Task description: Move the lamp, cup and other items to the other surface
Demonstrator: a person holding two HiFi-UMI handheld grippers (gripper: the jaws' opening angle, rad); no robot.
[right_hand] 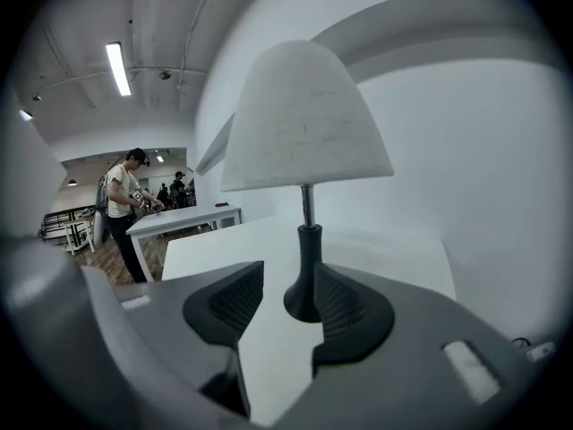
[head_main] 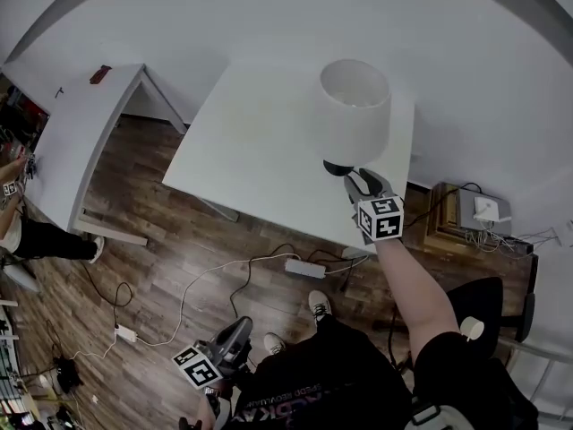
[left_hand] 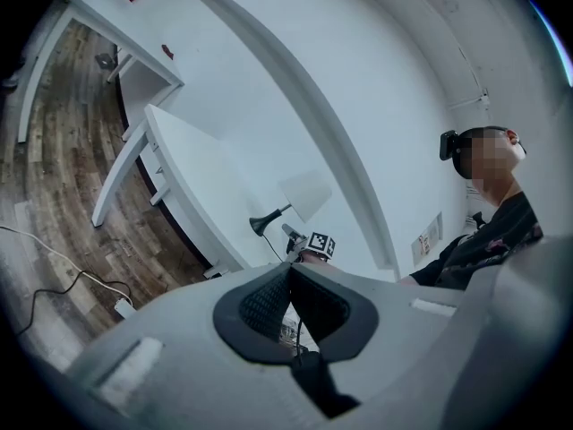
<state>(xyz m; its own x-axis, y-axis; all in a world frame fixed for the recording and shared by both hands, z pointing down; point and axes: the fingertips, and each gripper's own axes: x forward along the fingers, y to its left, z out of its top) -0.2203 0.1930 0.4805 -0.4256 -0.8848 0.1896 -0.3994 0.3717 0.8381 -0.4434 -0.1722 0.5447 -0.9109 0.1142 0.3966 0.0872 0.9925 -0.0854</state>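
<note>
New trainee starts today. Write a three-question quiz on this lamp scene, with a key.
1. Which tool's jaws stand apart: A, left tool; B, right tool?
2. True or false: the lamp lies tipped over on the table.
3. Fill in: the right tool is nearest the lamp's ___.

Key: 1 B. 2 False; it stands upright. 3 Base.

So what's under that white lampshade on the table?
Under the white cone-shaped lampshade a thin metal stem runs down into a black flared base standing on the white table. Any bulb or socket is hidden inside the shade.
</note>
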